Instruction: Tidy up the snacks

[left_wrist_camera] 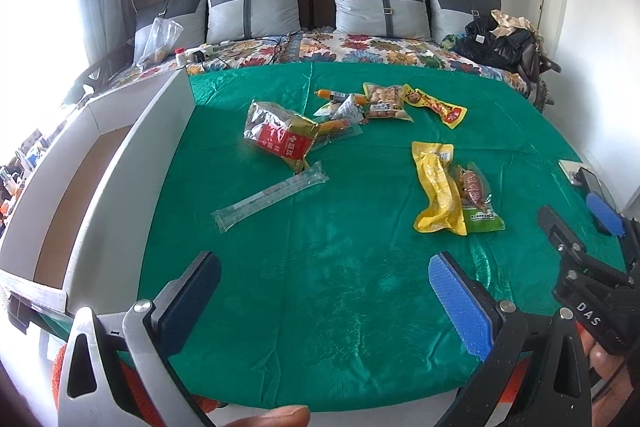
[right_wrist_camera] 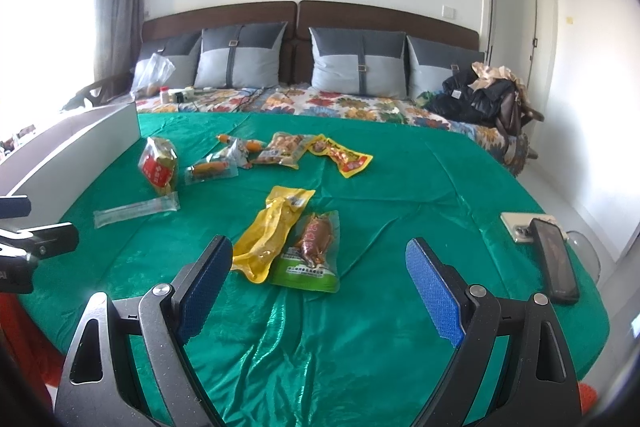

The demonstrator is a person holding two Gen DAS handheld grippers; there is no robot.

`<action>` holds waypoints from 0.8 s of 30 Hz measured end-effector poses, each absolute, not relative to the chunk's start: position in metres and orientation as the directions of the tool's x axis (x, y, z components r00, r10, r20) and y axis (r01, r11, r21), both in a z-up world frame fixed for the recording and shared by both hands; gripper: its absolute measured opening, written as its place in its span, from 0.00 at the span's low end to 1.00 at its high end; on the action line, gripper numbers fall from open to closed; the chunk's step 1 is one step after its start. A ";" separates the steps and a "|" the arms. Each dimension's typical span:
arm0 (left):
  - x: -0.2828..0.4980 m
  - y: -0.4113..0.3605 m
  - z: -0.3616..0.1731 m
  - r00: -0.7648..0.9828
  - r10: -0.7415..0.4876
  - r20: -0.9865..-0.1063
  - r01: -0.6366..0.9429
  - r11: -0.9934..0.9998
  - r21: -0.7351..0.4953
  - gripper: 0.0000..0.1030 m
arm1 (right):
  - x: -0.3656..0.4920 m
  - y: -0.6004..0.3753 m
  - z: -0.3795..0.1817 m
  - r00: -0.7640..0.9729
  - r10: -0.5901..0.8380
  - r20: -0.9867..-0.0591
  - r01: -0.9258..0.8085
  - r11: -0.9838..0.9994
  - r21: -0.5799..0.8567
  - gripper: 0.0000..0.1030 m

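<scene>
Snacks scattered on a green cloth point(right_wrist_camera: 400, 187) spread over a bed; none in the box point(left_wrist_camera: 120, 155) at the cloth's left edge yet. Left gripper point(left_wrist_camera: 324, 301) and right gripper point(right_wrist_camera: 320, 287) both hover released, jaws wide, holding nothing.

Nearest the right gripper: yellow pouch point(right_wrist_camera: 268, 231) touching a green-based pouch point(right_wrist_camera: 314, 251), mid-cloth. Toward the far edge: red-gold bag point(left_wrist_camera: 280, 137), clear stick pack point(left_wrist_camera: 272, 193), sausages point(left_wrist_camera: 336, 127) and further packets point(left_wrist_camera: 384, 101).

All appear light, soft and glossy (likely slippery); pinching a flat sealed edge looks safer than squeezing the bulge.

The cloth is shiny, wrinkled and probably yielding. Phones point(right_wrist_camera: 554, 259) lie at its right edge; pillows point(right_wrist_camera: 240, 61) against the headboard.
</scene>
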State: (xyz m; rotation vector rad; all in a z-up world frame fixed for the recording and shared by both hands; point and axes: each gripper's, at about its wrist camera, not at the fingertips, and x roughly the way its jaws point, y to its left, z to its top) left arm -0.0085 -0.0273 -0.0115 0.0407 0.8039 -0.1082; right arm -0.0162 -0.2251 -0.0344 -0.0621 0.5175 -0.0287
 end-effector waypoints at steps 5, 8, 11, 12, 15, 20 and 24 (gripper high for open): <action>-0.018 -0.039 0.008 0.705 -0.097 -0.703 0.151 0.988 0.015 1.00 | -0.013 -0.228 -0.035 0.866 -0.046 -0.499 0.017 0.998 -0.061 0.88; -0.021 -0.045 0.017 0.704 -0.110 -0.702 0.171 0.985 0.017 1.00 | -0.012 -0.228 -0.036 0.863 -0.046 -0.502 0.018 0.998 -0.061 0.88; -0.024 -0.048 0.023 0.705 -0.115 -0.700 0.183 0.983 0.023 1.00 | -0.012 -0.228 -0.037 0.861 -0.047 -0.506 0.018 0.998 -0.061 0.88; -0.025 -0.049 0.025 0.705 -0.115 -0.700 0.186 0.982 0.025 1.00 | -0.012 -0.228 -0.037 0.861 -0.047 -0.506 0.018 0.998 -0.061 0.88; -0.026 -0.051 0.028 0.707 -0.112 -0.698 0.190 0.981 0.035 1.00 | -0.012 -0.228 -0.037 0.861 -0.048 -0.506 0.019 0.998 -0.062 0.88; -0.027 -0.051 0.029 0.710 -0.105 -0.697 0.190 0.981 0.045 1.00 | -0.011 -0.228 -0.037 0.860 -0.047 -0.508 0.019 0.998 -0.061 0.88; -0.026 -0.051 0.027 0.705 -0.099 -0.702 0.188 0.981 0.050 1.00 | -0.011 -0.228 -0.038 0.860 -0.046 -0.509 0.018 0.998 -0.060 0.88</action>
